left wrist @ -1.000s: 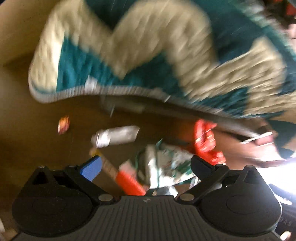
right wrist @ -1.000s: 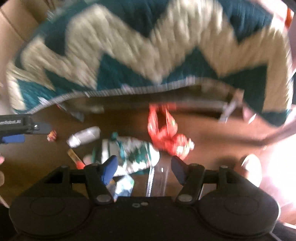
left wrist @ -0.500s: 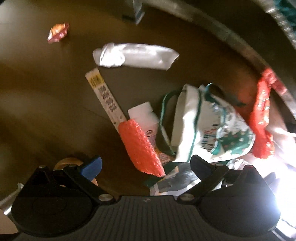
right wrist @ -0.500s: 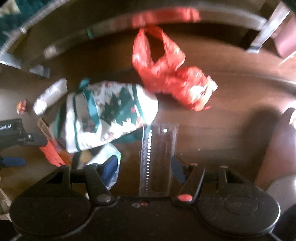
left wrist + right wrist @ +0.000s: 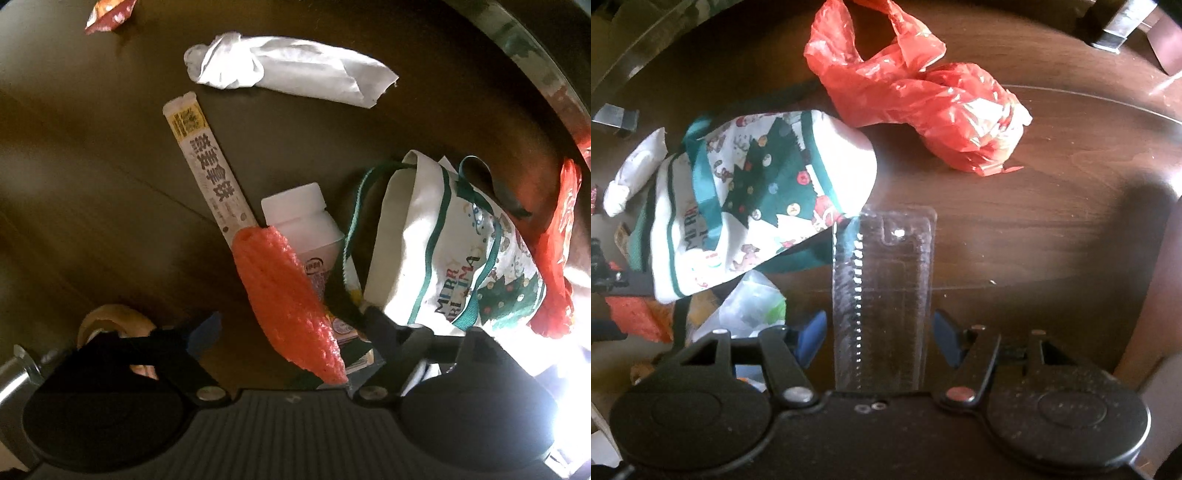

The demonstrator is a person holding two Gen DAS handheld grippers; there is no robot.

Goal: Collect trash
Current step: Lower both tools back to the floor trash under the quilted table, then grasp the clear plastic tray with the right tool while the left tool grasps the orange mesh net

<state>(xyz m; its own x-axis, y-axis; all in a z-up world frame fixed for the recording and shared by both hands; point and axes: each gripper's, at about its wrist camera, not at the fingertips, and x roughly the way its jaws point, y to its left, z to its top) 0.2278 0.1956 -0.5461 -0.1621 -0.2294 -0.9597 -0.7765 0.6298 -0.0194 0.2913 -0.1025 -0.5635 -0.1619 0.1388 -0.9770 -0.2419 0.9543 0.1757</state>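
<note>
Trash lies on a dark wooden table (image 5: 92, 166). In the left wrist view my left gripper (image 5: 291, 328) is open, its fingers astride an orange foam net (image 5: 284, 295) that lies over a white pill bottle (image 5: 306, 225). A long paper sleeve (image 5: 210, 166), a crumpled white wrapper (image 5: 291, 70) and a Christmas tote bag (image 5: 454, 254) lie around them. In the right wrist view my right gripper (image 5: 879, 336) is open around a clear plastic blister pack (image 5: 886, 291). The tote bag (image 5: 757, 206) lies to its left and a red plastic bag (image 5: 916, 88) beyond it.
A small red candy wrapper (image 5: 109, 14) lies far left. A tape roll (image 5: 110, 321) sits by my left finger. A clear plastic bag (image 5: 746, 306) lies under the tote. A metal table rim (image 5: 535, 66) curves at the back right.
Both grippers have dropped from facing the zigzag blanket to close over the table. The left has closed in on the orange net, the right on the blister pack.
</note>
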